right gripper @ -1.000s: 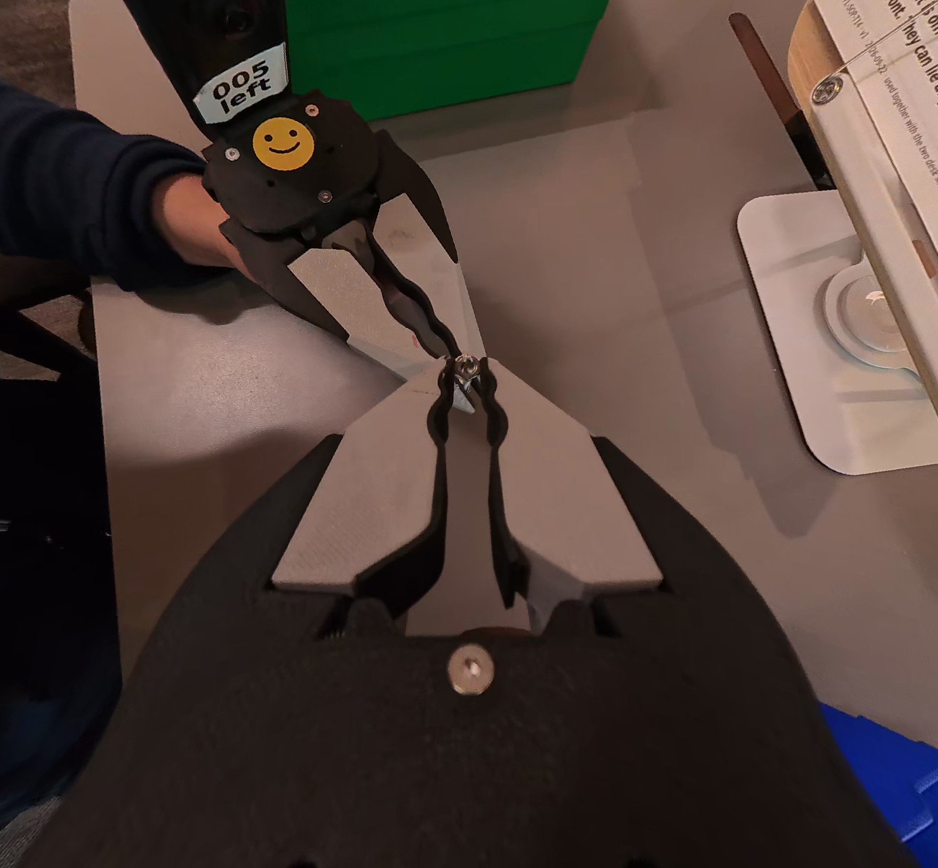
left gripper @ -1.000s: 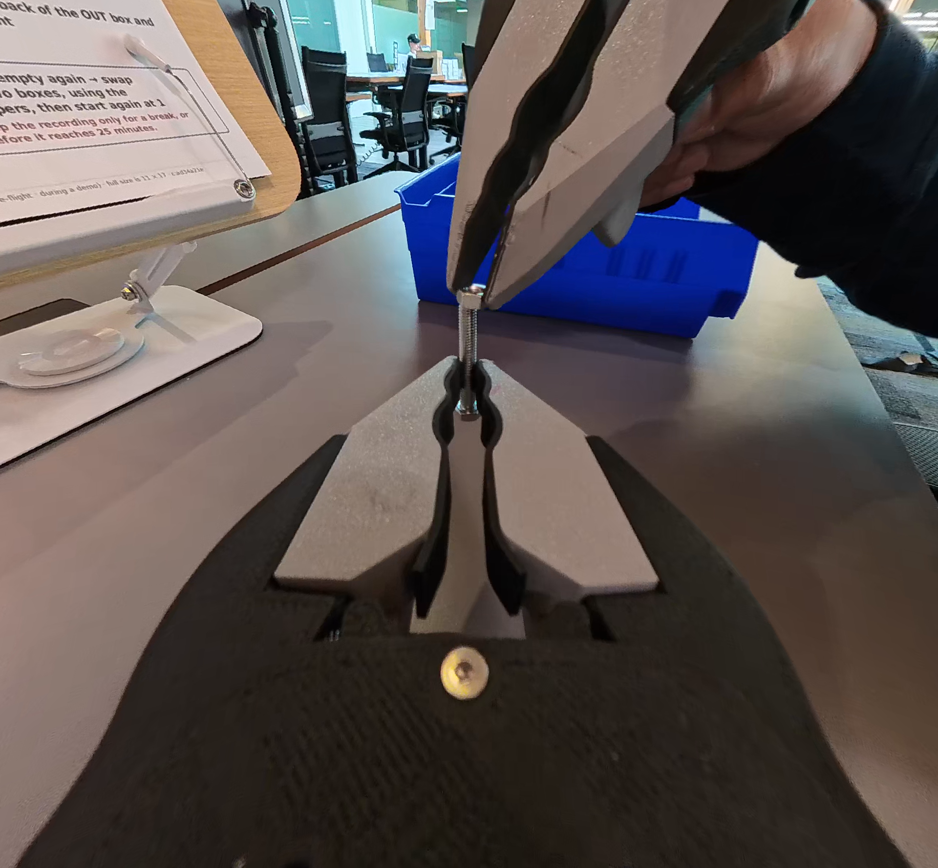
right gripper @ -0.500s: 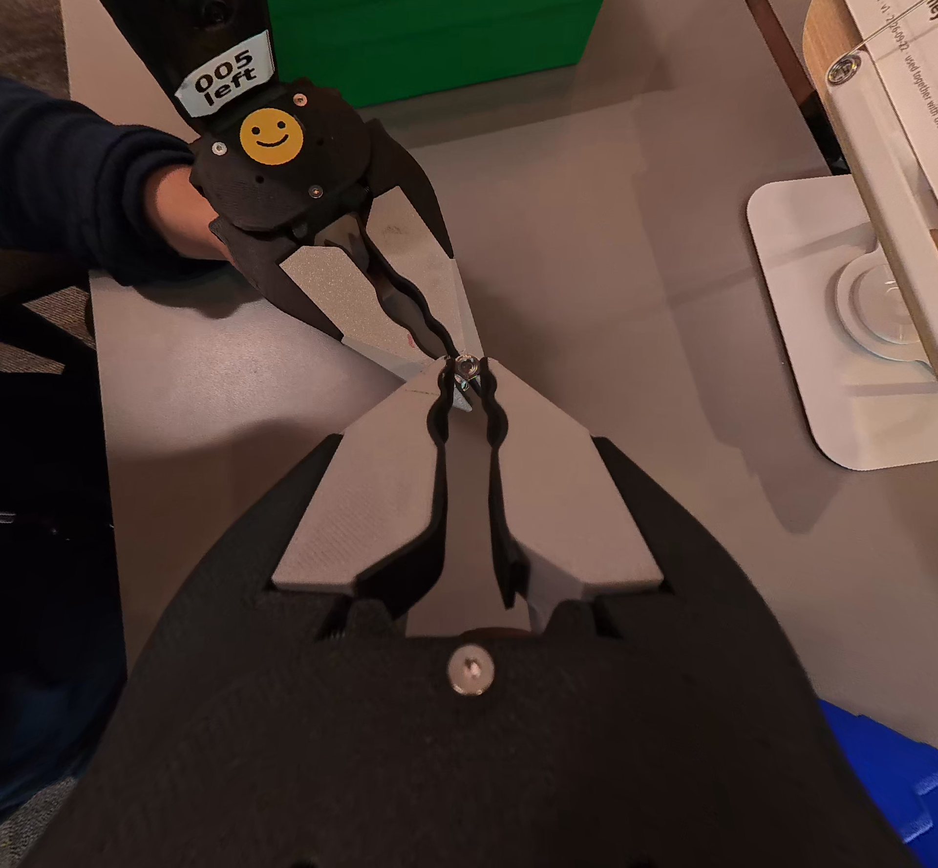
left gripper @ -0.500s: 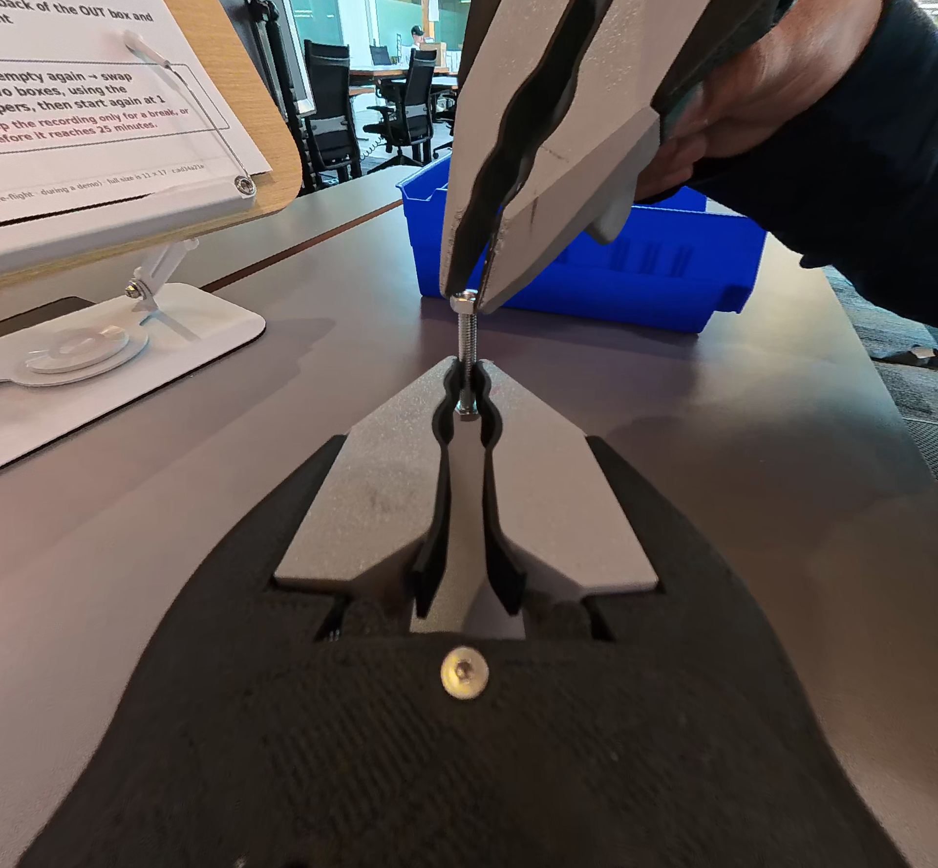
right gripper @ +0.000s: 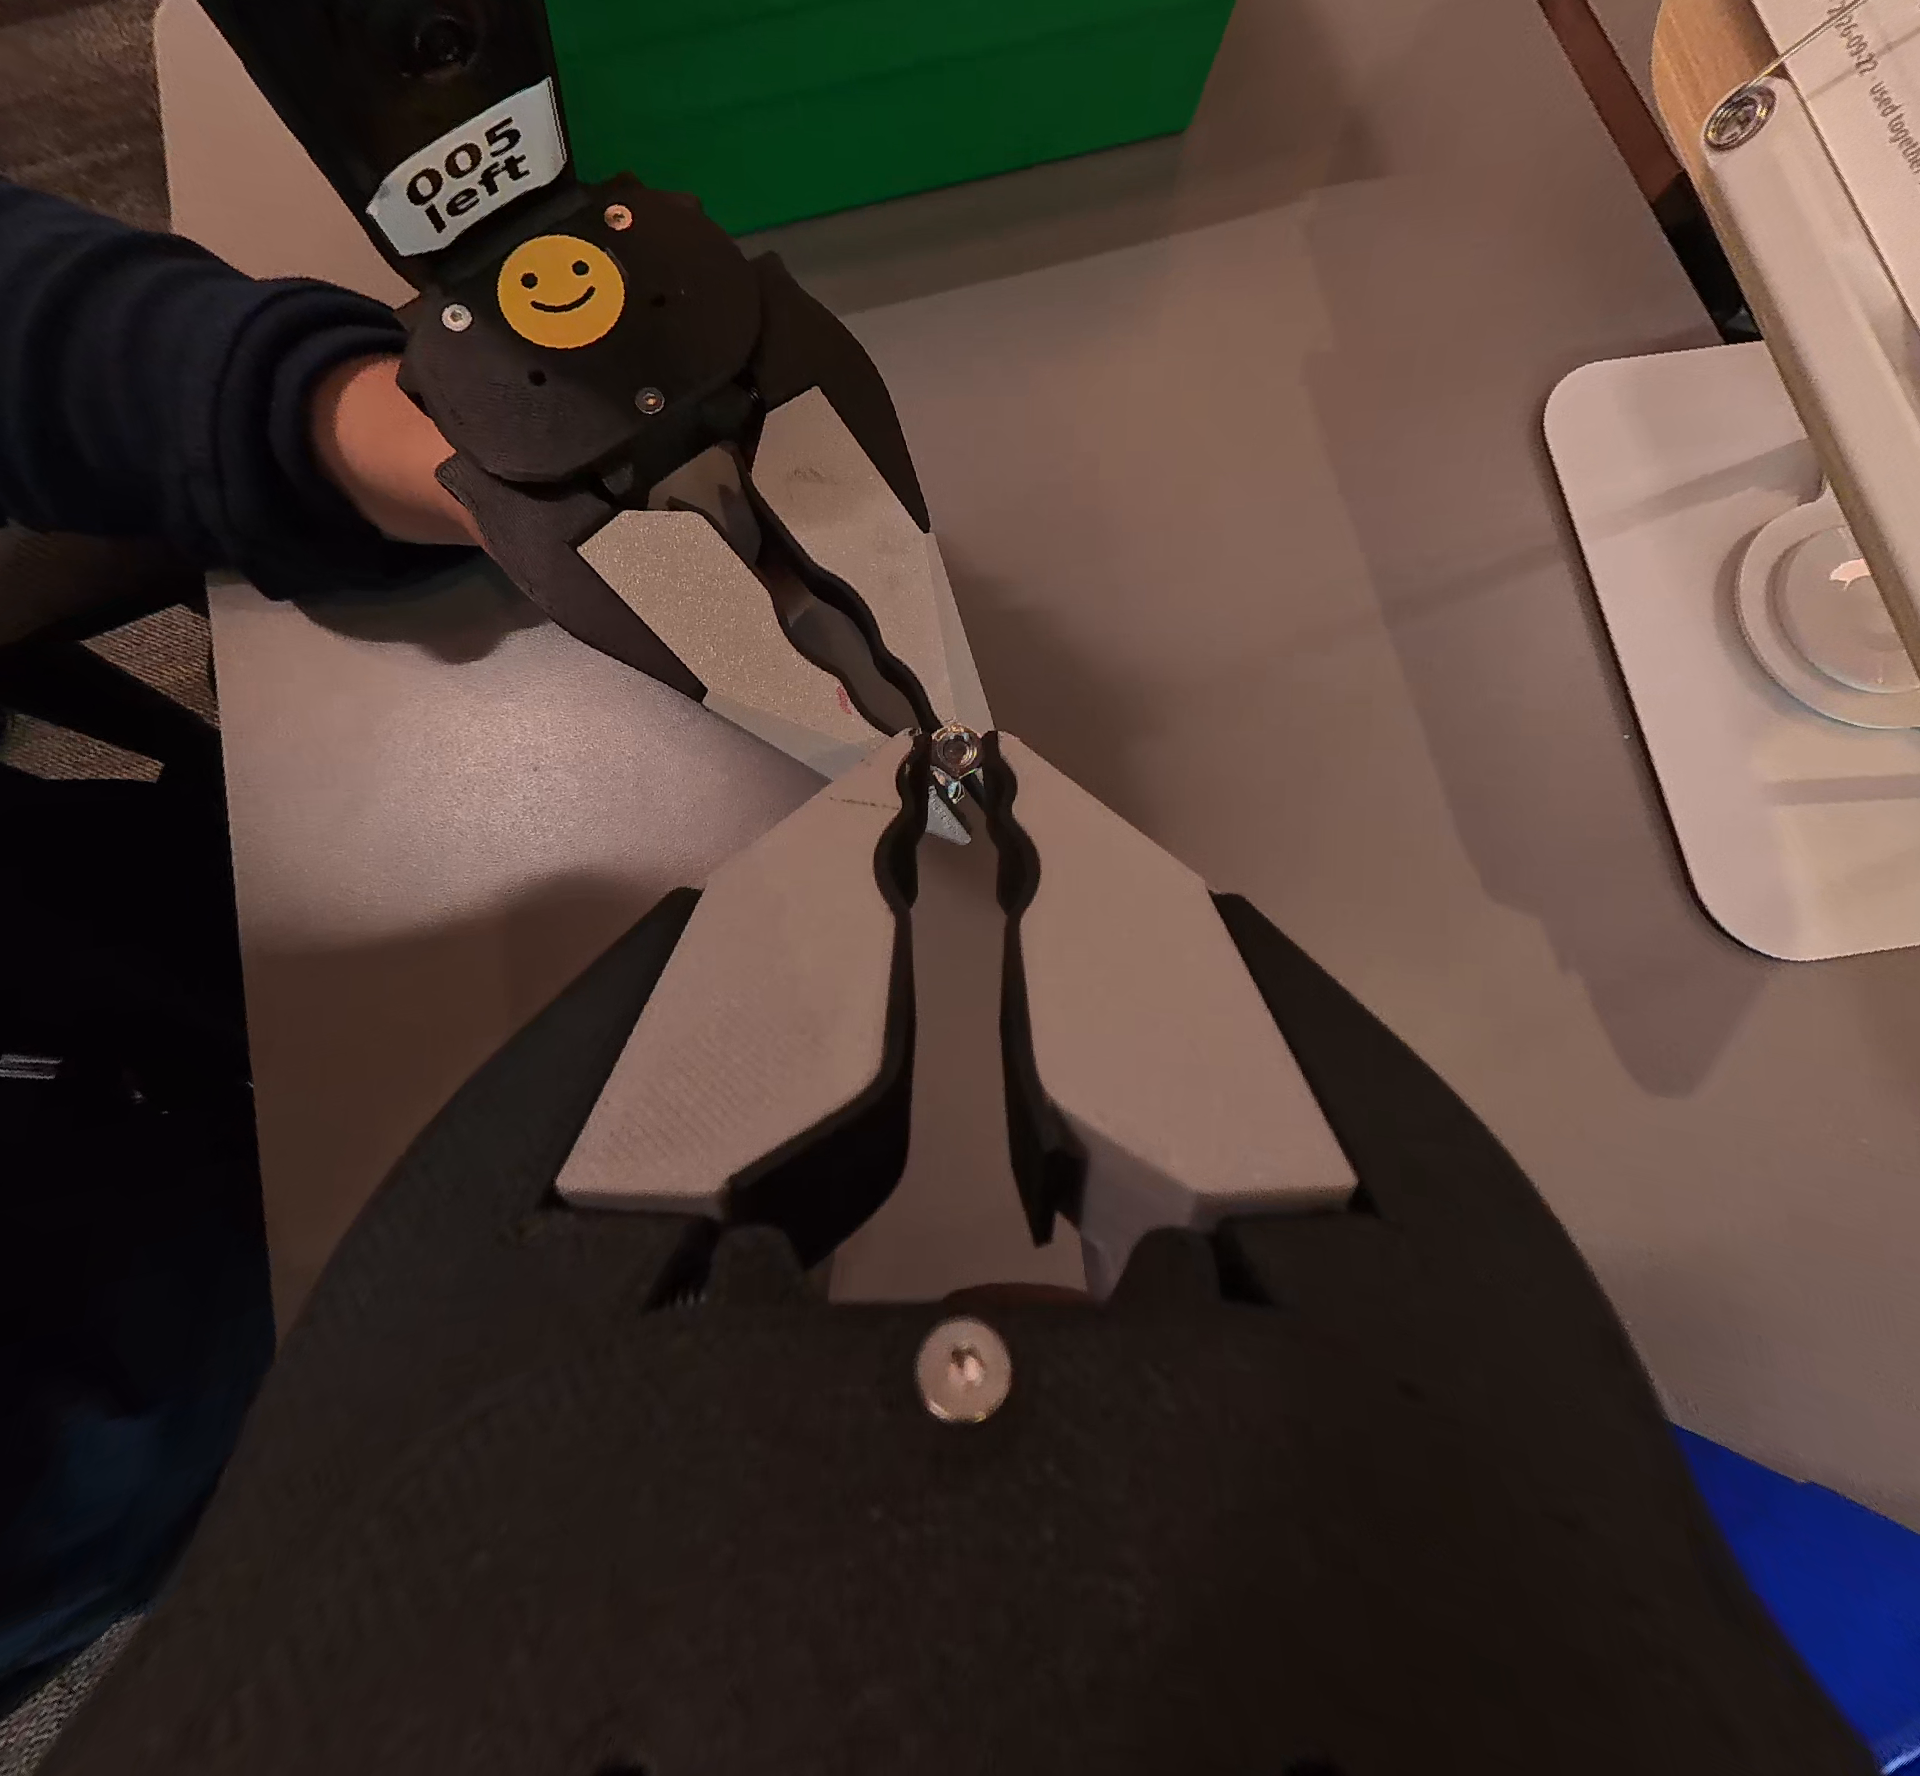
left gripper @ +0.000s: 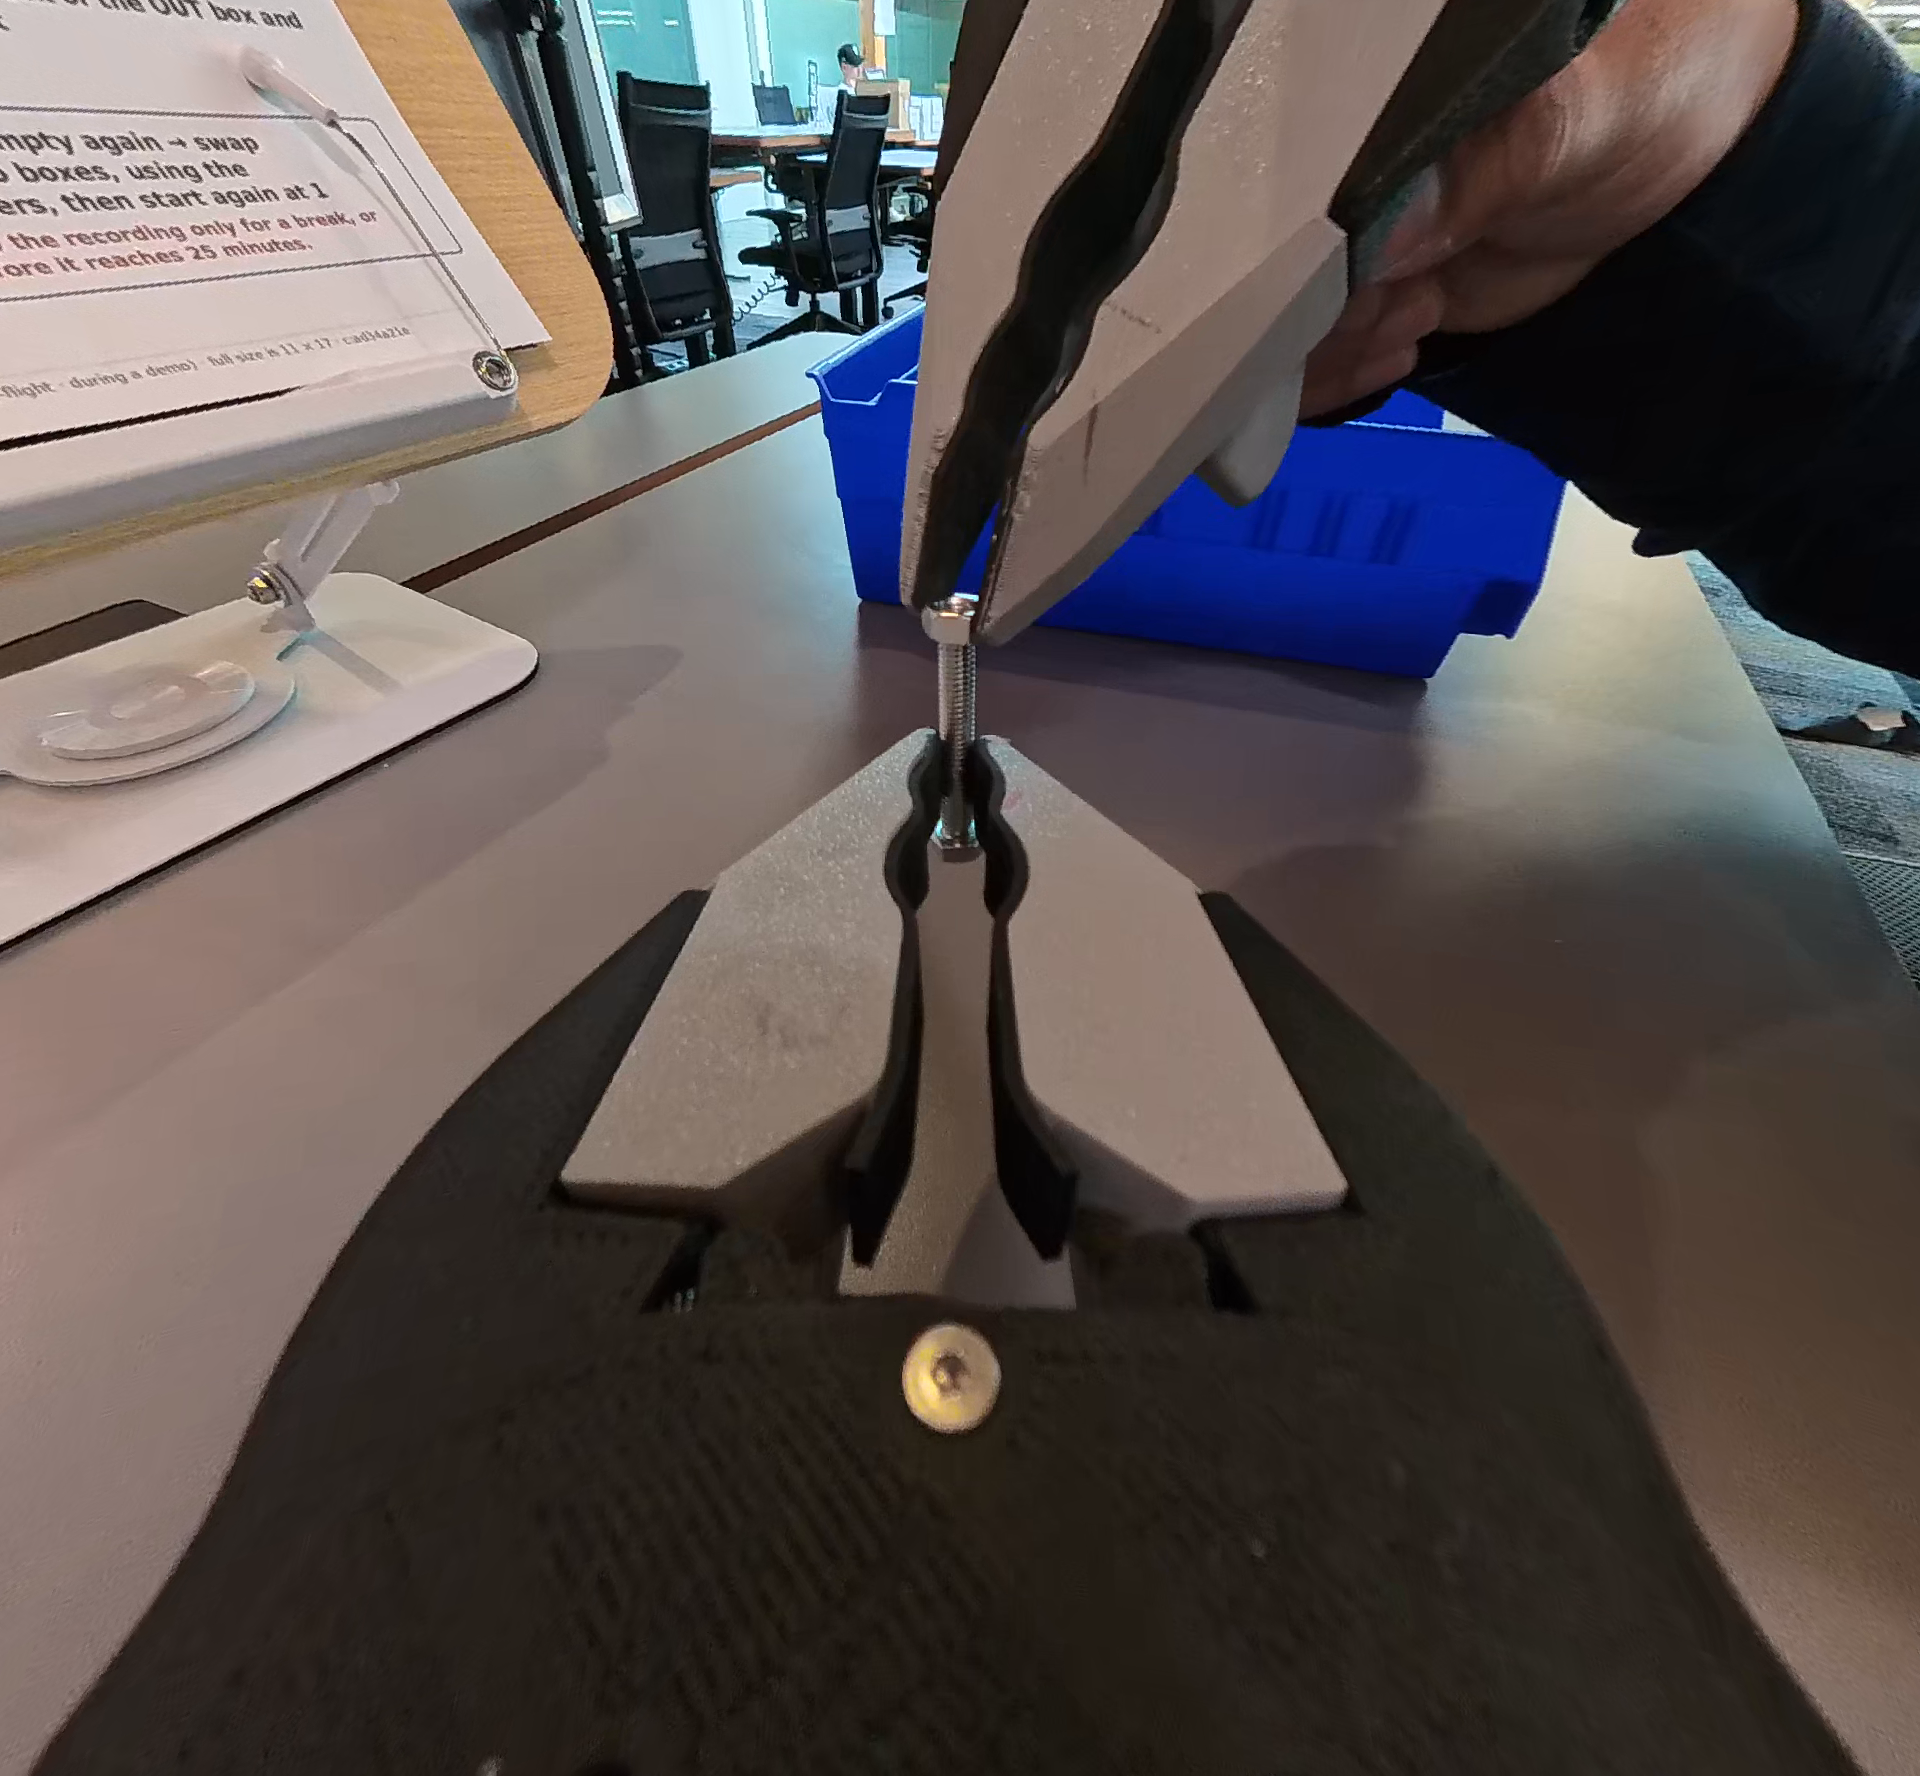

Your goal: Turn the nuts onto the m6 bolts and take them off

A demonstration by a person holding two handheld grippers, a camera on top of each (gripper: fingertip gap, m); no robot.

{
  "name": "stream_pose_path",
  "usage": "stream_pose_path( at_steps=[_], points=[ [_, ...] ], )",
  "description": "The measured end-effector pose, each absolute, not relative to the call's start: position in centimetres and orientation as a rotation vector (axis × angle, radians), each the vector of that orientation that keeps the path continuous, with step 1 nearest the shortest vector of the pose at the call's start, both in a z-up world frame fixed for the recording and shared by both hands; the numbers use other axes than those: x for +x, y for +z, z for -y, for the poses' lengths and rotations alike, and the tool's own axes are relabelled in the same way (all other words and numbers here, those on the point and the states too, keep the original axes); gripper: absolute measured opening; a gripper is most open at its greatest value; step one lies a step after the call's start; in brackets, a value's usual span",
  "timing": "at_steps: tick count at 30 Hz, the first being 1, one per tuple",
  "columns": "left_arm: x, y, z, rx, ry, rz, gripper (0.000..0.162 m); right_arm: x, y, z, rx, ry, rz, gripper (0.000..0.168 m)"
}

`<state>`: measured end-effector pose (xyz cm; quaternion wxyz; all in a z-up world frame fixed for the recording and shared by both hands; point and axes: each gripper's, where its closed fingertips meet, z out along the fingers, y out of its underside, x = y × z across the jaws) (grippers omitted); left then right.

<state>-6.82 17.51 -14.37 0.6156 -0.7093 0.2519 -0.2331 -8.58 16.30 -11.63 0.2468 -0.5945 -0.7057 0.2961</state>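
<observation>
Bolt [left gripper: 954, 687] standing upright is the landmark in the left wrist view. The left gripper [left gripper: 953, 770] is closed on its lower end, with the hexagonal head [left gripper: 952, 833] sitting in the notch between the black pads, just below the fingertips. A nut [left gripper: 950, 623] sits at the top of the bolt, and the right gripper [left gripper: 951, 596] comes down from above with its tips pinched on that nut. A hand [left gripper: 1558, 199] in a dark sleeve holds the right gripper, up and to the right of the bolt. Behind the bolt a blue bin [left gripper: 1299, 573] rests on the grey table [left gripper: 1455, 895]. Well to the left of the bolt a white stand [left gripper: 312, 646] carries a wooden board [left gripper: 457, 116] with a printed sheet [left gripper: 208, 168] on it.

In the right wrist view the bolt is seen end on, so only the nut [right gripper: 954, 750] and a little of the metal beneath it show. The right gripper [right gripper: 953, 758] has its jaws nearly closed around the nut. The left gripper [right gripper: 925, 739] reaches in from the upper left of the nut, its narrow tips meeting right under it, shut on the bolt. It bears a yellow smiley sticker [right gripper: 561, 290] and a white label [right gripper: 468, 168]. A green bin [right gripper: 883, 33] stands on the table [right gripper: 1247, 479] beyond the nut, and the white stand [right gripper: 1714, 635] lies to the right.
</observation>
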Motion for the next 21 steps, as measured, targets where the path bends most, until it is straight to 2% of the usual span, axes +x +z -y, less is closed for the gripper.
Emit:
stream_pose_path(
  at_steps=[11, 16, 21],
  points=[
    [-6.9, -14.3, -17.5, -1.633, -0.545, -0.574, 0.003, -8.6, -10.9, -16.6, -1.622, 0.860, 1.858, 0.017],
    [-7.1, -14.1, -17.5, -1.624, -0.557, -0.557, 0.003, -8.2, -9.6, -16.7, -1.564, 1.011, 1.643, 0.023],
    [-7.2, -14.1, -17.6, -1.624, -0.558, -0.550, 0.003, -7.8, -10.4, -16.2, -1.492, 1.149, 1.517, 0.024]
  ],
)
